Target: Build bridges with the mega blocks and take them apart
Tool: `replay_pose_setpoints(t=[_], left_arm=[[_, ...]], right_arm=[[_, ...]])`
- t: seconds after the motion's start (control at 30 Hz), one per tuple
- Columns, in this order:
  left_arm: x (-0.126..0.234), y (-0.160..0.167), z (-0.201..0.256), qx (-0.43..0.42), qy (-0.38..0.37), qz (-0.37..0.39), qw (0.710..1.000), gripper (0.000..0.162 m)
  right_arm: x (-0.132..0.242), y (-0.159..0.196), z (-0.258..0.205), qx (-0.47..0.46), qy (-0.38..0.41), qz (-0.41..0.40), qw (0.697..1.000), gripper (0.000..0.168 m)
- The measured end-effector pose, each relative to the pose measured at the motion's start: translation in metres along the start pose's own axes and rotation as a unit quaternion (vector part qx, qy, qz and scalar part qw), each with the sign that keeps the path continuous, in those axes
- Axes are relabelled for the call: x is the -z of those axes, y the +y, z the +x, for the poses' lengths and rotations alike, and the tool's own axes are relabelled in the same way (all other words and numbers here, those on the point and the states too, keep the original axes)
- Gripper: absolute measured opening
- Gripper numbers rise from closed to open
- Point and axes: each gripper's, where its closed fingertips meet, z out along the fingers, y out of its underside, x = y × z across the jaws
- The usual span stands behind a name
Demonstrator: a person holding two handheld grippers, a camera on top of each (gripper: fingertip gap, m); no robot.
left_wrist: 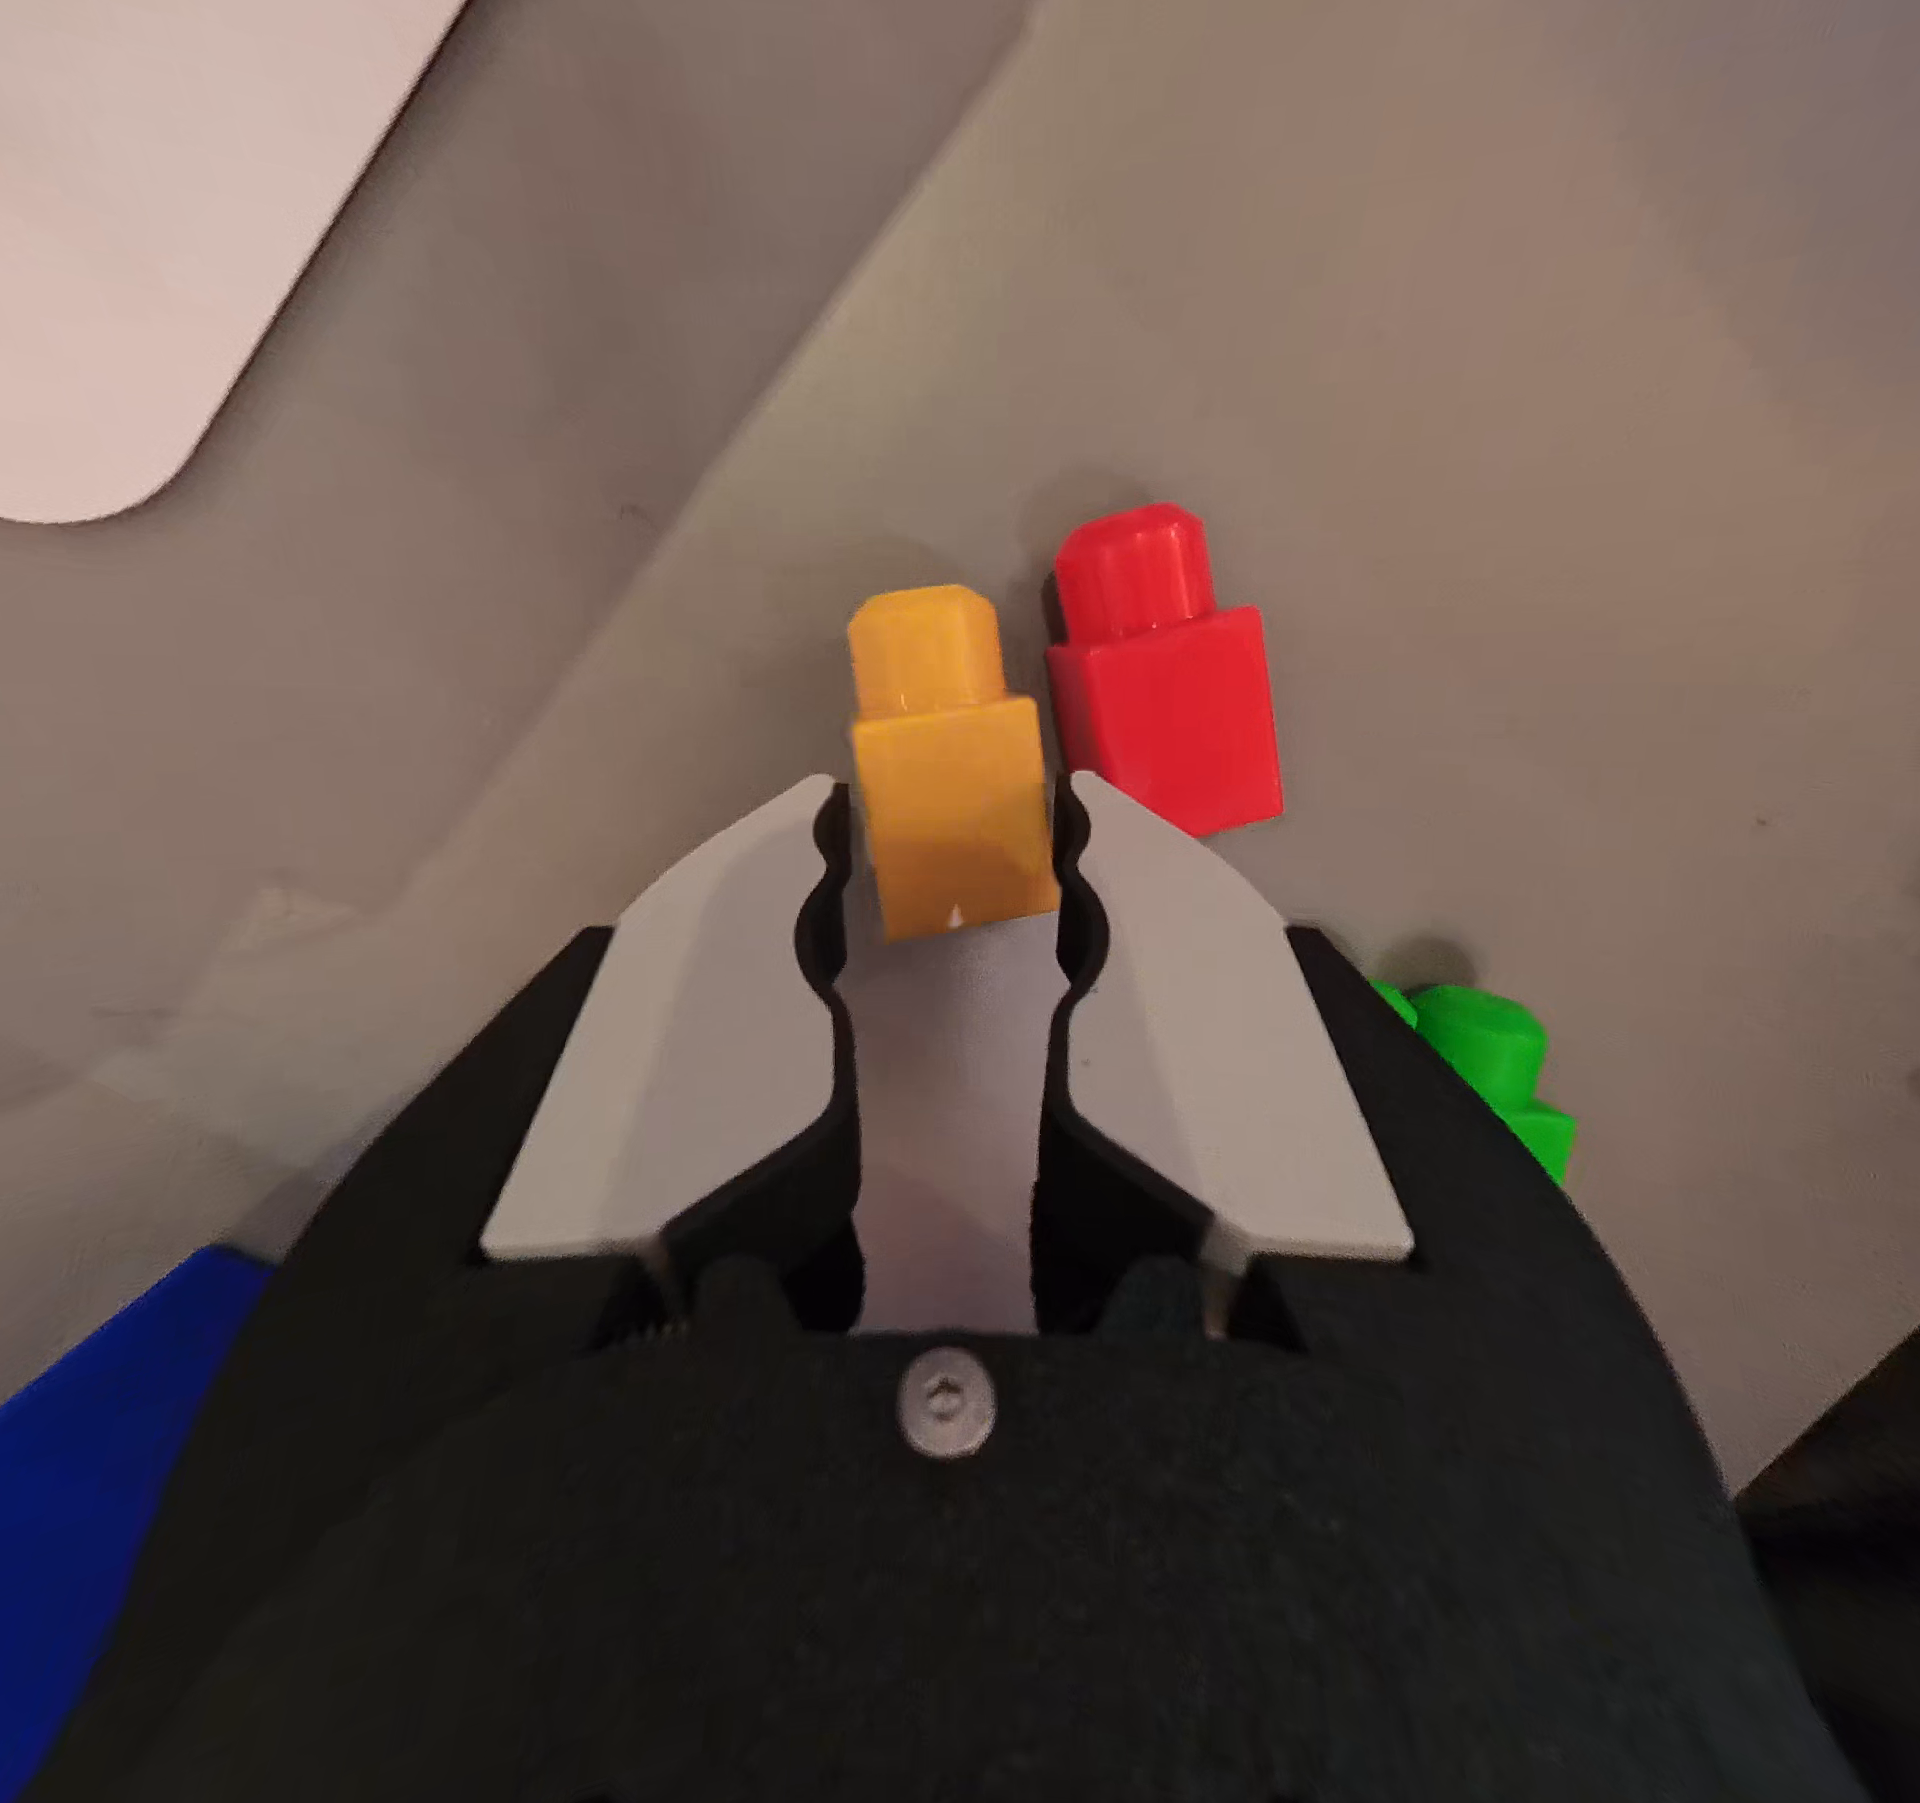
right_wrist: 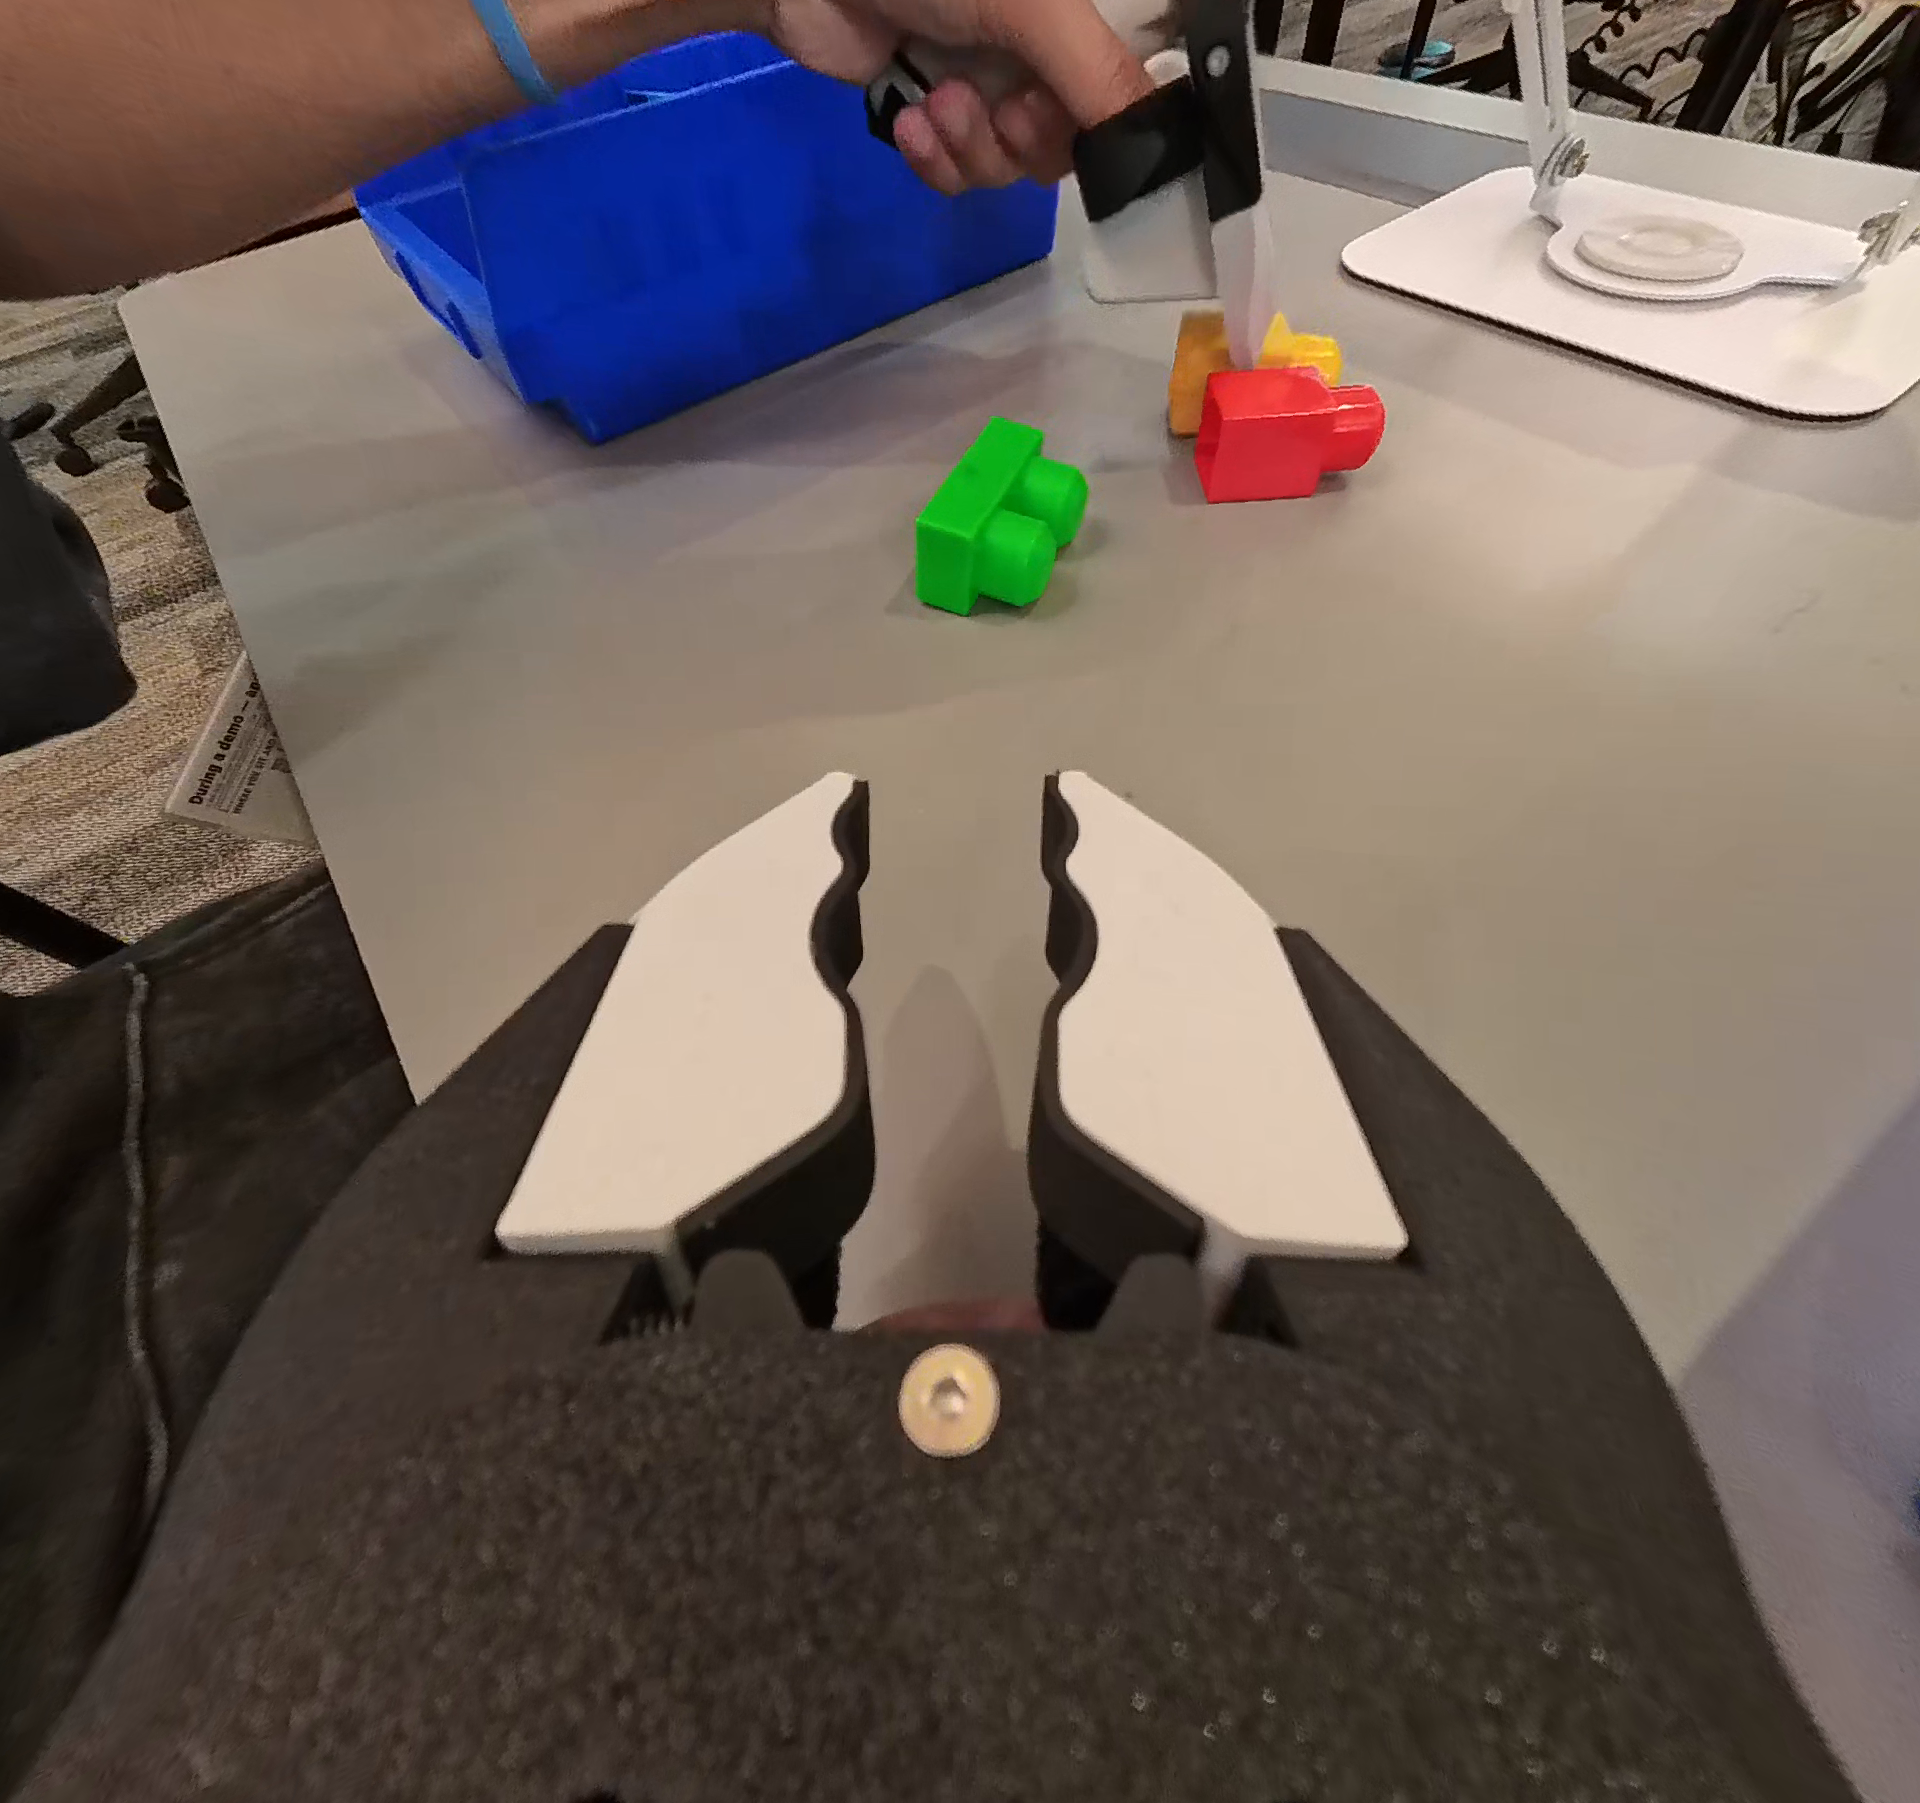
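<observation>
Grey table [right_wrist: 1455, 818]: only the right view shows the blue bin [right_wrist: 727, 236].

On the table [right_wrist: 1455, 818], the two-stud block [right_wrist: 987, 522] lies on its side, left of and nearer than the one-stud block [right_wrist: 1273, 439]. Just behind that block, touching or nearly so, lies another single-stud block [left_wrist: 951, 777], between the left gripper's [left_wrist: 951, 818] fingers. The bin [right_wrist: 727, 226] stands behind and left. The stand base [right_wrist: 1662, 299] sits far right.

Orange block [left_wrist: 951, 797], red block [left_wrist: 1169, 704], green block [right_wrist: 992, 522], all on their sides
</observation>
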Motion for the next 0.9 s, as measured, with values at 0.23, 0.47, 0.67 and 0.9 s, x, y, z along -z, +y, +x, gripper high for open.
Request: replay_pose_setpoints(t=[0.23,0.47,0.67,0.9], left_arm=[[0.048,0.001,0.021,0.020,-0.008,0.081,0.997,0.070],[0.018,0.025,0.027,0.020,-0.099,0.036,0.994,0.122],[0.001,0.006,0.019,0.074,-0.097,0.012,0.992,0.133],[-0.016,-0.001,0.030,0.087,-0.066,-0.022,0.994,0.130]], right_arm=[[-0.002,0.002,-0.004,0.015,-0.001,-0.010,1.000,0.031],[-0.005,0.004,-0.009,0.031,-0.005,-0.018,0.999,0.031],[-0.005,0.001,-0.009,0.024,-0.014,-0.014,1.000,0.031],[-0.004,0.000,-0.009,0.025,-0.017,-0.011,0.999,0.031]])
